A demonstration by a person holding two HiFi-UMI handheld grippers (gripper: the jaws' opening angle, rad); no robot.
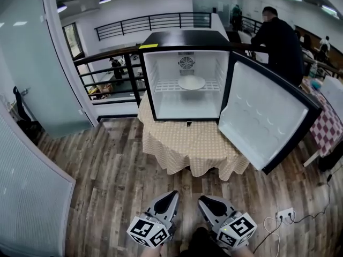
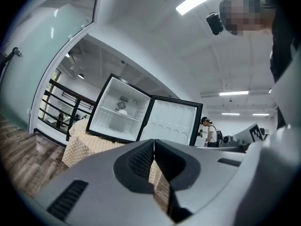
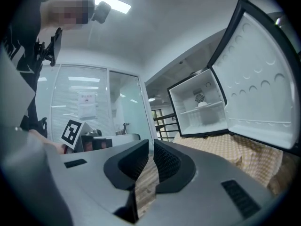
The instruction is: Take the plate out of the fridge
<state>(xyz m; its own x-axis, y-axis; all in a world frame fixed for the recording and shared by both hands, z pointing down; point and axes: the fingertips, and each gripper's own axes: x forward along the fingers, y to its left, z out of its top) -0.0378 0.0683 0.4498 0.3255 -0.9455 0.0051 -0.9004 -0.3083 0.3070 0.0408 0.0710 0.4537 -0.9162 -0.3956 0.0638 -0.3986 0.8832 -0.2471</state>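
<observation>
The right gripper (image 3: pixel 151 144), jaws almost together, faces the open fridge (image 3: pixel 186 108) holding what seems a plate (image 3: pixel 203 104).

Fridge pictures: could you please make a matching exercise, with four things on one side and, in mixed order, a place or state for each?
Things:
1. plate
2. fridge door
3. tablecloth
4. left tongs

Places or states:
A. closed, holding nothing
B. on the wire shelf
C. swung open
D. under the fridge

Pairs: 1-B, 2-C, 3-D, 4-A
</observation>
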